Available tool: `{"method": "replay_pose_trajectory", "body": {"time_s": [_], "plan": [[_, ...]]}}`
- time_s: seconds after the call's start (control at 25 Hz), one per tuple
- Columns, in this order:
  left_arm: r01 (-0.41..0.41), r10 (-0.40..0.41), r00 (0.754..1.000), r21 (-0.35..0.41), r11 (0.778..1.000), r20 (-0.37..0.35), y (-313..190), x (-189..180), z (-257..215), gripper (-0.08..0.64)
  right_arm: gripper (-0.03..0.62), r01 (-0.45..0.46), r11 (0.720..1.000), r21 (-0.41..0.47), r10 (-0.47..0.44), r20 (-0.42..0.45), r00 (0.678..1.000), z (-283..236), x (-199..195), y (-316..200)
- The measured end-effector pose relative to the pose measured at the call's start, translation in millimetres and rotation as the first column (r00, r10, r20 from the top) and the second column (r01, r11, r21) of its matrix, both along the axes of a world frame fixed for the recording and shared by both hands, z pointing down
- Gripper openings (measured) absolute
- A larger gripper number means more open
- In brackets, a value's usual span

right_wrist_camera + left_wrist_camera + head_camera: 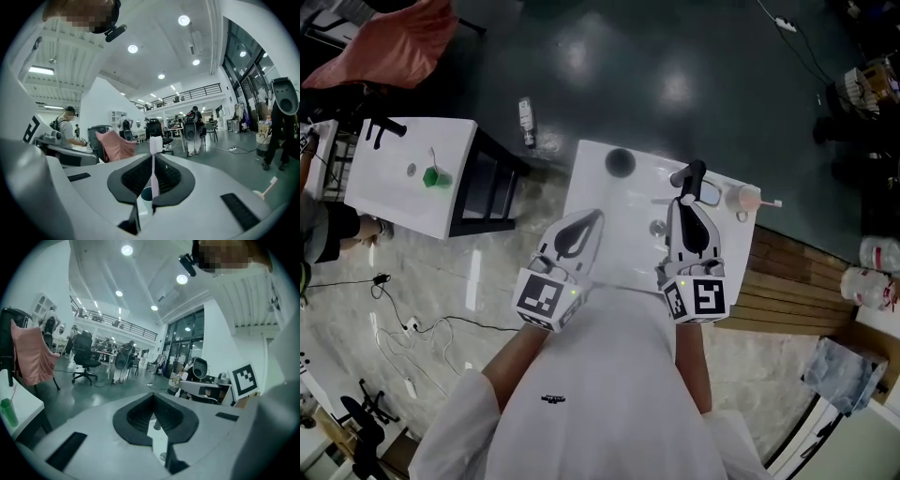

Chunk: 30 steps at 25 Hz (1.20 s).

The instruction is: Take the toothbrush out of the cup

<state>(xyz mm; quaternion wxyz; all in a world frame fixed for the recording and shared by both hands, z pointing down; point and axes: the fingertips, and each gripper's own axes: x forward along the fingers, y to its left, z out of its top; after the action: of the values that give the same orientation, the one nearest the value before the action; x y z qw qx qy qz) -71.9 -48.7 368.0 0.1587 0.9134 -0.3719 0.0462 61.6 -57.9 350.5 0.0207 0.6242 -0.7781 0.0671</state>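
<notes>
Lowest in the head view, white sleeves [581, 394] reach up to the two marker-cube grippers held over a white sink top [614, 202] at mid-frame. The left gripper [594, 217], left of centre, has its jaws pressed together with nothing between them; its own view shows only bare white top and a drain [162, 456] through the gap below. The right gripper [153, 164], right of centre in the head view, has its jaws pinching the pink handle of the toothbrush [153, 171], which stands upright with its white head above the jaws. Its lower end shows over the mouth of the cup [146, 193]; whether it is inside cannot be told. Beyond, in the head view, stand a black faucet [689, 175], a dark cup [621, 161] and, to the right, a pink cup [742, 197]. At upper left, a second sink top [394, 187] bears a green cup [436, 176].
</notes>
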Motion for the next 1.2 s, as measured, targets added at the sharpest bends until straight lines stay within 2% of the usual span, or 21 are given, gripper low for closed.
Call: {"method": "replay_pose_trajectory", "body": {"time_s": [0.48,0.88,1.2], "plan": [[0.026,-0.026,1.000,0.013,1.000,0.011,9.8,-6.1,-8.3,0.003,0.012,0.013,1.000,-0.021,-0.014,-0.016,1.000,4.9,5.4,47.9],[0.086,-0.086,0.996,-0.028,0.996,0.031,20.9,-28.0,6.9,0.003,0.012,0.124,0.991,-0.055,-0.125,-0.016,0.992,31.2,-23.8,47.8],[0.151,-0.147,0.987,-0.073,0.986,0.058,26.1,-54.2,28.4,0.002,0.012,0.233,0.963,-0.134,-0.224,0.076,0.972,61.0,-63.7,28.1]]}}
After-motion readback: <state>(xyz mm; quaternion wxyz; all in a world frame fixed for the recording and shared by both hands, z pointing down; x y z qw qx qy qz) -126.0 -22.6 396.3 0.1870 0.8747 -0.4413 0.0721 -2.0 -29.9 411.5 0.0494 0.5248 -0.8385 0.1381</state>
